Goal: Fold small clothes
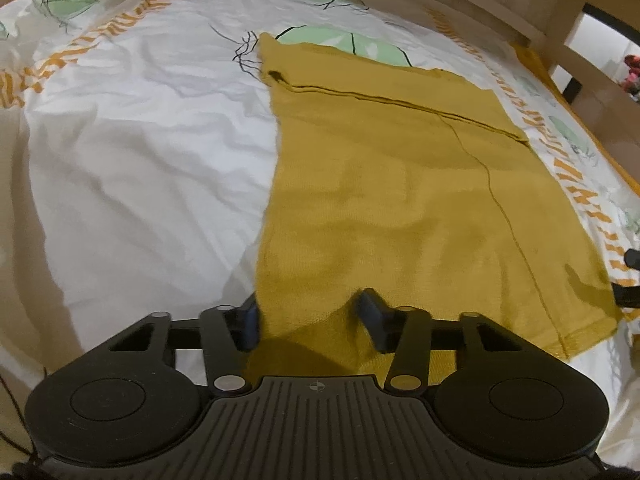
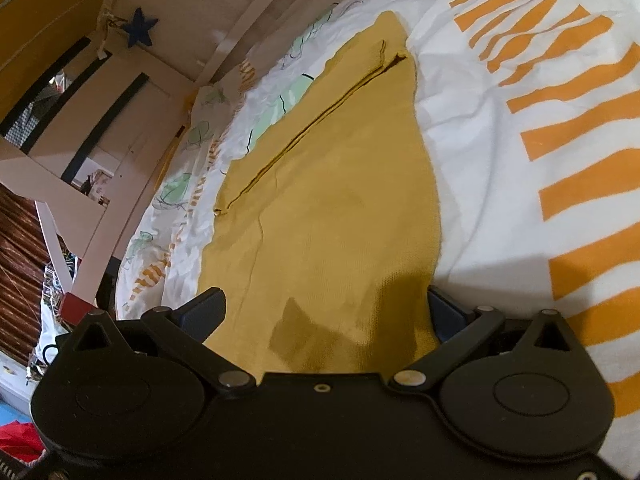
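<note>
While the mustard garment lies flat on the bedsheet, both grippers' jaws straddle its near edge, open.

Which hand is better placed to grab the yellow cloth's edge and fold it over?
Probably the left. The left tool sits open right at the yellow cloth's near hem, one corner between its fingers. The right tool is open too, but spans the cloth's width, not an edge.
</note>
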